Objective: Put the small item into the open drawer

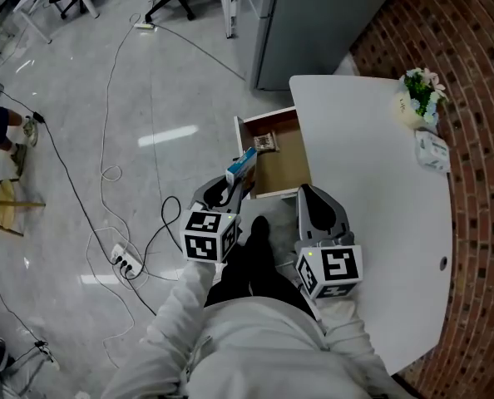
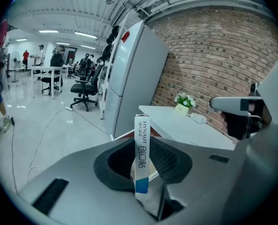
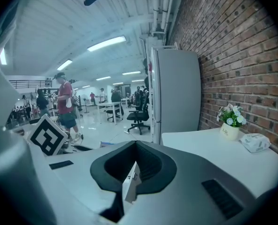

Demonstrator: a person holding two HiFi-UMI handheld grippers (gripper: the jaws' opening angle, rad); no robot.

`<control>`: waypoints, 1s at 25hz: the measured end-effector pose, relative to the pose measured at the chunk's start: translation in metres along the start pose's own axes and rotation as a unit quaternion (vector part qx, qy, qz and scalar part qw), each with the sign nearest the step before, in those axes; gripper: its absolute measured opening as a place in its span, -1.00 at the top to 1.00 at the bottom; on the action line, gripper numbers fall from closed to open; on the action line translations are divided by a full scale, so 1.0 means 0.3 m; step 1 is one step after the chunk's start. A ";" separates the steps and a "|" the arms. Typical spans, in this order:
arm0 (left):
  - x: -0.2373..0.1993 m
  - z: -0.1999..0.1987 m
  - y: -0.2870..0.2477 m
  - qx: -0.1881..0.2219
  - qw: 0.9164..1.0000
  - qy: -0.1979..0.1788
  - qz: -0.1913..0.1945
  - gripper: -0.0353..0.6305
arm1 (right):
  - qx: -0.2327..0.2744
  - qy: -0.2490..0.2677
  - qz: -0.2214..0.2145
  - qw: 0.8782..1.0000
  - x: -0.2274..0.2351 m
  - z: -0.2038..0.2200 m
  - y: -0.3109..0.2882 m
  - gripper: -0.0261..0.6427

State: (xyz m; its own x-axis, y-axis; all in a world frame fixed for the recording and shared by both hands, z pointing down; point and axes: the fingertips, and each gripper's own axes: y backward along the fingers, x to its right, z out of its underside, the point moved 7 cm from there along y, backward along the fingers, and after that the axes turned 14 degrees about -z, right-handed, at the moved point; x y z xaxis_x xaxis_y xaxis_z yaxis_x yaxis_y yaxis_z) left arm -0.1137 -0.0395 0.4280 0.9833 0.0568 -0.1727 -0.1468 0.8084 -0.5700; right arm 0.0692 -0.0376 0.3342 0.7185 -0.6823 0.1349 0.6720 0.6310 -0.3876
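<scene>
Plainly, the left gripper (image 1: 233, 185) has its jaws closed on a slim white box (image 1: 241, 165) with a blue end and printed lettering. In the left gripper view the box (image 2: 142, 153) stands upright between the dark pads, blue end down. From the head view it is held in the air above the outer white edge of the open drawer (image 1: 285, 163), at the corner nearer the person, and has not gone inside.

The drawer is pulled out from the side of the white surface (image 1: 372, 198). A small dark packet (image 1: 264, 142) lies on its brown bottom near the far end.

The right gripper (image 1: 308, 194) hovers at the edge of the surface, just beside the drawer's near corner. Its jaws meet at the tips and grip nothing, though a white edge shows through the hollow behind them.

A small pot of flowers (image 1: 419, 98) and a white wrapped pack (image 1: 432, 150) sit near the brick wall.
</scene>
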 end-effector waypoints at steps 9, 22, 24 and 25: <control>0.081 0.024 -0.247 -0.051 0.996 -0.068 0.026 0.59 | -0.012 -0.019 0.016 1.000 0.145 0.013 -0.039 0.84; 0.200 0.173 -0.538 -0.131 0.978 -0.154 0.046 0.59 | -0.017 -0.048 0.025 0.998 0.288 0.057 -0.059 0.84; 0.216 0.196 -0.584 -0.147 0.973 -0.172 0.052 0.59 | -0.019 -0.050 0.025 0.998 0.305 0.064 -0.062 0.84; 0.225 0.206 -0.606 -0.154 0.970 -0.179 0.055 0.59 | -0.019 -0.051 0.025 0.998 0.315 0.068 -0.064 0.84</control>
State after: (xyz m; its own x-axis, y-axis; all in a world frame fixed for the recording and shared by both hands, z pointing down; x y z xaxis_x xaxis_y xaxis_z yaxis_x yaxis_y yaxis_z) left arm -0.0140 -0.1464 0.5695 0.9259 0.3776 0.0124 -0.2239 0.5748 -0.7871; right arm 0.1279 -0.1067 0.3730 0.7663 -0.6088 0.2055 0.6295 0.6474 -0.4296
